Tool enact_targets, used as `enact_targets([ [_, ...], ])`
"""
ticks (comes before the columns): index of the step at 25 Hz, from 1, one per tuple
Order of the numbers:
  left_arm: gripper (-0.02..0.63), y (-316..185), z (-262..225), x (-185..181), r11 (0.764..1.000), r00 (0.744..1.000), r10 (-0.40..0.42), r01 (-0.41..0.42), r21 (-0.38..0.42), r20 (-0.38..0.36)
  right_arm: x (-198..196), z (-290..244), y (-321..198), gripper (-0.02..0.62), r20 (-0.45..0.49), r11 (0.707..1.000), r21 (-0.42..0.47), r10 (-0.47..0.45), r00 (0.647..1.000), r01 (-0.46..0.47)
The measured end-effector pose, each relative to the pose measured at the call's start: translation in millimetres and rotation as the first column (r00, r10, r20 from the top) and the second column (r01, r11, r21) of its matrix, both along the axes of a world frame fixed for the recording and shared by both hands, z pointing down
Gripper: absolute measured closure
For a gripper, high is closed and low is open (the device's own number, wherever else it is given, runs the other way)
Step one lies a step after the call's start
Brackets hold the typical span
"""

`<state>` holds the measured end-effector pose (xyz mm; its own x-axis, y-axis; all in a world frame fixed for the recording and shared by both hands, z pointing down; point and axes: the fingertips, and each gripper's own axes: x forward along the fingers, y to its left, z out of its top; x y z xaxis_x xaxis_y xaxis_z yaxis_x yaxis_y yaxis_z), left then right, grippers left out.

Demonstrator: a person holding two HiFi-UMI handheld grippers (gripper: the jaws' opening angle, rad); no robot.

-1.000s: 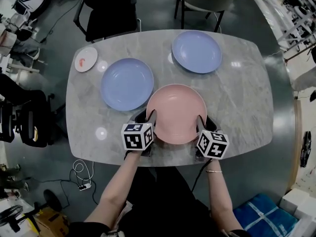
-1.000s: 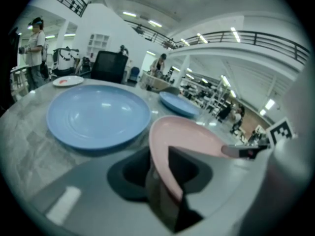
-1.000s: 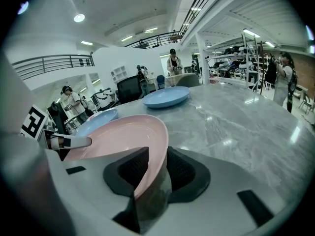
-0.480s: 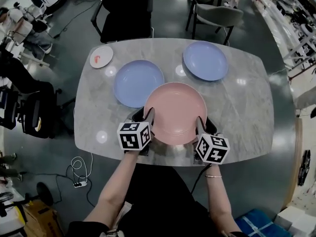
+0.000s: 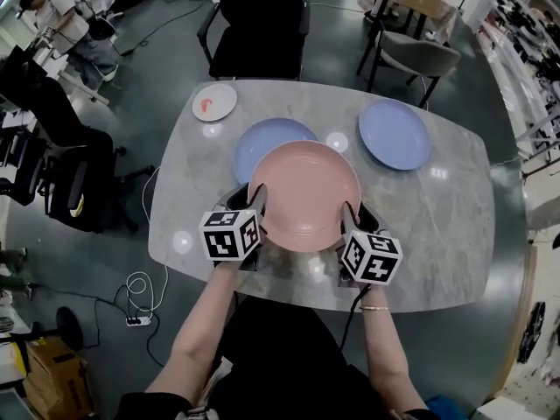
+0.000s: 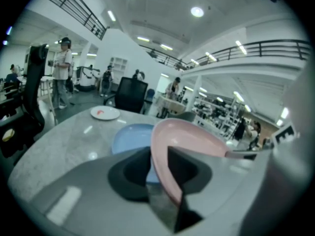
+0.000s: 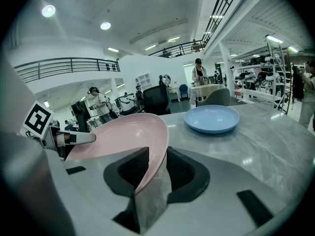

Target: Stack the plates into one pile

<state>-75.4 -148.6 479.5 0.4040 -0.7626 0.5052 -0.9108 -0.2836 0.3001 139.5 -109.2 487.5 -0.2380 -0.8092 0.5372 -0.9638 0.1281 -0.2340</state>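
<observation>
Both grippers hold a pink plate (image 5: 304,195) by opposite rims, lifted off the table. My left gripper (image 5: 260,201) grips its left rim, with jaws closing on the rim (image 6: 165,181). My right gripper (image 5: 348,215) is shut on the right rim (image 7: 147,176). The pink plate (image 6: 192,136) partly covers one blue plate (image 5: 262,143), which lies on the table just behind and left of it (image 6: 129,136). A second blue plate (image 5: 395,134) lies apart at the back right (image 7: 211,118).
A small white plate (image 5: 214,101) with a red mark sits at the grey marble table's (image 5: 437,226) back left corner. Chairs (image 5: 258,24) stand behind the table. People and desks fill the room to the left.
The pink plate, held by both grippers, has moved left and back; it now overlaps the near blue plate where a second ago it only touched its edge.
</observation>
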Motion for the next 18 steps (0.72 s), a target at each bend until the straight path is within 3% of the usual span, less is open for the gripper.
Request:
enact_targets([
  [8, 0.495, -43.7, 8.7, -49.2, 0.999, 0.999, -0.046, 0.046, -0.007, 0.004, -47.7, 6.2, -50.6, 0.491, -0.022, 1.000, -0.003, -0.030, 0.999, 0.030],
  [18, 0.495, -101.6, 43.2, -69.6, 0.999, 0.998, -0.005, 0.007, -0.045, 0.055, -69.3, 39.5, -103.9, 0.491, -0.109, 0.999, -0.045, -0.014, 0.994, 0.009],
])
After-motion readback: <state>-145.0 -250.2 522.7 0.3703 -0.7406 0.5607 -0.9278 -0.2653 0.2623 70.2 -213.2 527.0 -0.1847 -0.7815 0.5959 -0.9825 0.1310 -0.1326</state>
